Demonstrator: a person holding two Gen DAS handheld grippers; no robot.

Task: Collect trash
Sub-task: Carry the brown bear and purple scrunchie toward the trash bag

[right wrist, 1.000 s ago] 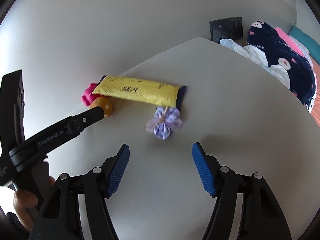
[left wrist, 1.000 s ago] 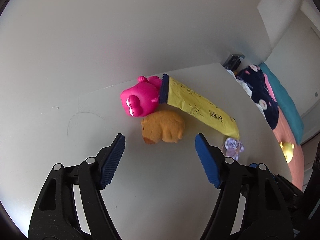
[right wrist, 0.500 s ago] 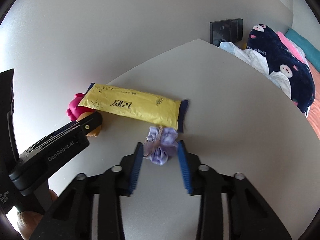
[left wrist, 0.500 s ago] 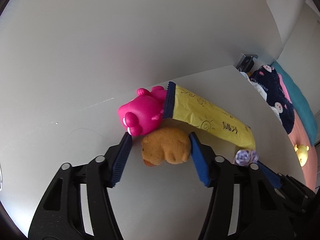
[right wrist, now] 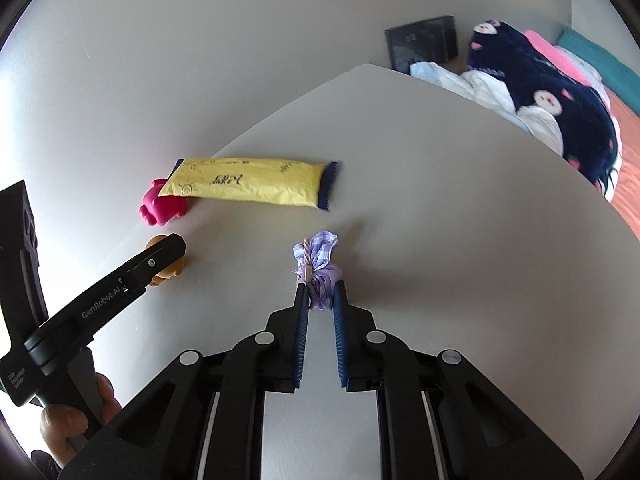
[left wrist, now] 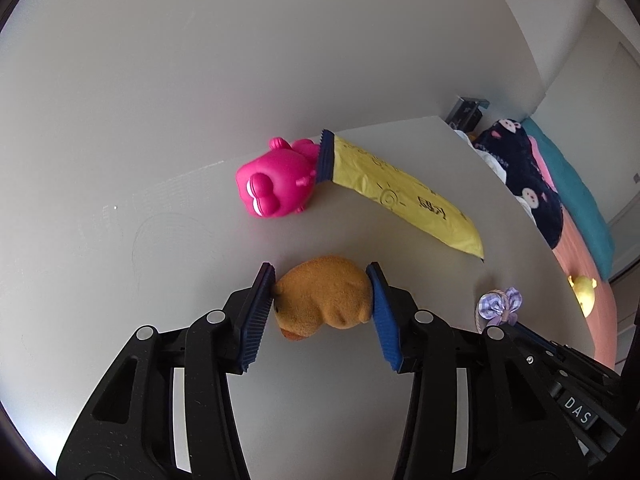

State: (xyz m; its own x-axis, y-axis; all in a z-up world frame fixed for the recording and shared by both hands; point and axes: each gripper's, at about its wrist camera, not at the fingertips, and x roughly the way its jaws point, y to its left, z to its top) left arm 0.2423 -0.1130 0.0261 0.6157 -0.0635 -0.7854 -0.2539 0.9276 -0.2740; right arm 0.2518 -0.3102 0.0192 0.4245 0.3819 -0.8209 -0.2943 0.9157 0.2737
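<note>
My left gripper (left wrist: 322, 284) is shut on a brown plush animal (left wrist: 324, 296) and holds it just above the white table (left wrist: 120, 280). My right gripper (right wrist: 321, 292) is shut on a purple checked scrunchie (right wrist: 318, 264), which also shows in the left wrist view (left wrist: 500, 306). A yellow snack wrapper (left wrist: 404, 196) with dark blue ends lies beyond, one end resting on a pink toy (left wrist: 276, 190). In the right wrist view the wrapper (right wrist: 248, 180) lies across the pink toy (right wrist: 162, 206), and the plush (right wrist: 170, 272) peeks out behind my left gripper's arm.
The table (right wrist: 460, 220) backs onto a white wall. To the right, past its edge, is a bed with a dark navy patterned blanket (right wrist: 532, 96) and white cloth (right wrist: 480, 88). A dark box (right wrist: 420, 42) stands by the wall. A yellow toy (left wrist: 582, 286) lies on the bed.
Both grippers closed, the left on the brown plush and the right on the scrunchie. The plush has come away from the pink toy and wrapper, toward me.
</note>
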